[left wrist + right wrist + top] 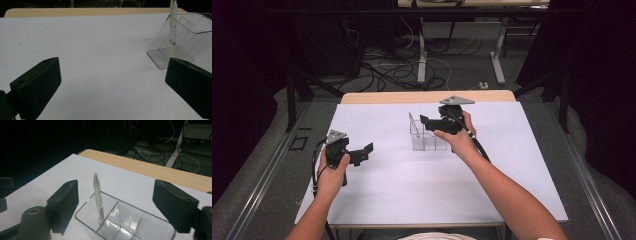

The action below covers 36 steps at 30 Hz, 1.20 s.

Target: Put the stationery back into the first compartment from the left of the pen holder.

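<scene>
One pen (pixel 98 202) stands in one clear organizer (pixel 125 225); both tools gape, gripping nothing.

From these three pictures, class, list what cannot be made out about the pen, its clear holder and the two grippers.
- Pen: the label print is too small in the right gripper view.
- Clear holder: the right edge of the left gripper view cuts it off; the right gripper covers part in the high view.
- Left gripper: its fingertips run off the bottom of its own view.

Both grippers (pixel 362 152) (pixel 428 121) level, jaws apart.
</scene>
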Each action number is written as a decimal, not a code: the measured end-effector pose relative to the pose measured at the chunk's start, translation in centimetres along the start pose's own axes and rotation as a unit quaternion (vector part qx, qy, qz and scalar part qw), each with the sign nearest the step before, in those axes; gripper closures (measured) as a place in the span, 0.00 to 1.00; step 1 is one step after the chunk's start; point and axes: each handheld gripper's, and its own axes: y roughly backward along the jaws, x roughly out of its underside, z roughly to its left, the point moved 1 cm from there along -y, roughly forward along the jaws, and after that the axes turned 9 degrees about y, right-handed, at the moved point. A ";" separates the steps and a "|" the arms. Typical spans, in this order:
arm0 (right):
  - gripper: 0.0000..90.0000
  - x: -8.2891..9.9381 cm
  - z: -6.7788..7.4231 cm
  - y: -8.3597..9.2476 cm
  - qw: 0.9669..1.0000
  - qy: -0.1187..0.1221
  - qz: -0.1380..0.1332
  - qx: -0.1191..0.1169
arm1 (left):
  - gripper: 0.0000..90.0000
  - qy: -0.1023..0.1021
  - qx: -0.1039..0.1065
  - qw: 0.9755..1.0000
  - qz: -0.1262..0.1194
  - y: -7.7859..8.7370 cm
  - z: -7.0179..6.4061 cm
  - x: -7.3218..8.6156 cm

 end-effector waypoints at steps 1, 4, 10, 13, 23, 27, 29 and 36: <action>0.18 0.1 -0.2 0.2 1.000 0.001 -0.003 0.003 | 0.00 0.001 0.000 1.000 -0.001 0.0 0.0 0.0; 0.17 0.4 -0.7 0.8 1.000 0.009 -0.001 0.002 | 0.00 0.001 0.000 1.000 -0.001 0.0 -0.1 0.0; 0.13 1.1 -1.8 2.2 1.000 0.012 -0.003 0.014 | 0.00 0.000 0.000 1.000 0.000 -0.1 -0.1 0.0; 0.09 1.5 -2.4 2.9 1.000 0.010 -0.009 0.023 | 0.00 0.000 -0.001 1.000 0.000 -0.1 -0.1 0.0; 0.00 3.2 -3.9 4.9 0.999 0.011 -0.006 0.042 | 0.00 0.001 -0.001 1.000 0.002 -0.1 -0.1 0.1; 0.00 4.3 -4.1 5.7 0.999 0.017 0.005 0.050 | 0.00 -0.001 -0.001 1.000 0.002 -0.2 -0.1 0.1; 0.00 4.9 -4.2 6.1 0.998 0.018 0.009 0.054 | 0.00 -0.001 -0.001 1.000 0.002 -0.2 -0.2 0.1; 0.00 7.6 -4.3 7.4 0.998 0.025 0.023 0.055 | 0.00 -0.003 -0.003 1.000 0.000 -0.2 -0.2 0.2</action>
